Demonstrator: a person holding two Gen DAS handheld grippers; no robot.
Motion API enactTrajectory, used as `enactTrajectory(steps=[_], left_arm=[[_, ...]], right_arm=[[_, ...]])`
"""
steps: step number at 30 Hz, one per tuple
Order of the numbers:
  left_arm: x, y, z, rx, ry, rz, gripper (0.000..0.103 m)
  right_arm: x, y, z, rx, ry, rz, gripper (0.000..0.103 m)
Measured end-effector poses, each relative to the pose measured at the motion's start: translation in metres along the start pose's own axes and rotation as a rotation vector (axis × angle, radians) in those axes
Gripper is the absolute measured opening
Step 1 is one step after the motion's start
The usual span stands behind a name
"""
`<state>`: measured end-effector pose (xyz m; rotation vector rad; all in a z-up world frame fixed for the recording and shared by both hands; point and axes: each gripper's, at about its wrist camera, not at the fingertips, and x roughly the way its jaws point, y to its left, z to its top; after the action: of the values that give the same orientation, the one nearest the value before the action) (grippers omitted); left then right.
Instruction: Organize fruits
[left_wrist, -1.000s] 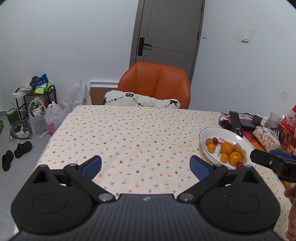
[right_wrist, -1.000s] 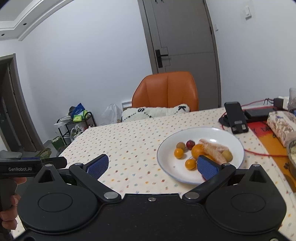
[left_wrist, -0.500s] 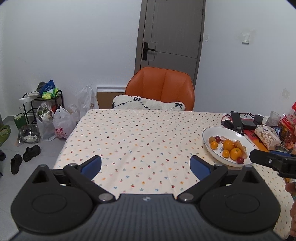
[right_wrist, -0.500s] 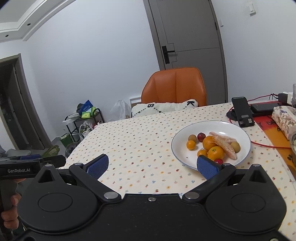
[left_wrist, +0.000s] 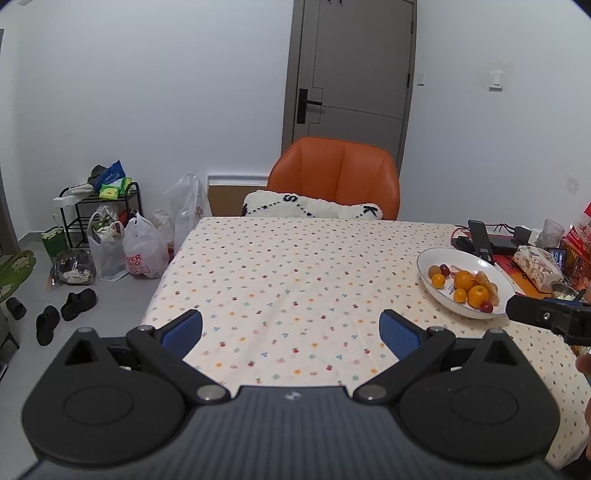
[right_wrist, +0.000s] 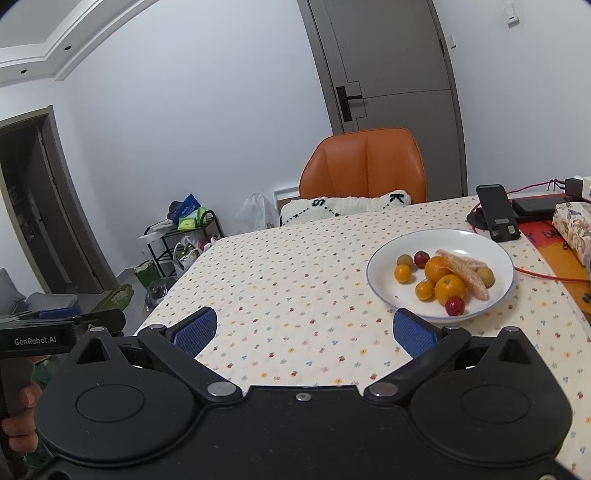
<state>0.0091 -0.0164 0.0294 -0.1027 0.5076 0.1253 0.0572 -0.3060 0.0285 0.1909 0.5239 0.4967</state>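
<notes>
Both grippers hang above the near edge of the table, jaws spread wide and holding nothing. The left gripper shows its blue-padded fingers well apart over bare cloth. The right gripper is just as wide, its right-hand blue pad sitting just in front of the near rim of the white round ceramic plate, though not touching it.

On that plate sits the fruit: two large oranges in the middle touching each other, small tangerines to their left, a dark red plum at the back, a red round fruit at the near rim, a brownish-green round fruit on the right, and a long pale peeled segment lying across the pile. From the left wrist view the plate lies far off to the right, with the black body of the right gripper poking in just beside it.

The cream tablecloth dotted with small flowers covers the table. Behind the plate stand a black phone holder and a red cable; a floral-patterned packet lies to the right. At the far side, an orange leather chair holds a white fluffy cushion. A hand grips the left gripper's handle at the lower left of the right wrist view.
</notes>
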Motion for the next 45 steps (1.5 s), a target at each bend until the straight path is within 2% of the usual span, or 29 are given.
enactTrajectory(steps=[15,45], left_arm=[[-0.014,0.015,-0.007,-0.006,-0.001,-0.009,0.101],[-0.007,0.016,-0.011,0.001,0.024,-0.007,0.101]], right_arm=[[-0.007,0.028,-0.011,-0.044,0.042,0.013,0.103],[0.001,0.029,-0.014,-0.041,0.082,0.029,0.103]])
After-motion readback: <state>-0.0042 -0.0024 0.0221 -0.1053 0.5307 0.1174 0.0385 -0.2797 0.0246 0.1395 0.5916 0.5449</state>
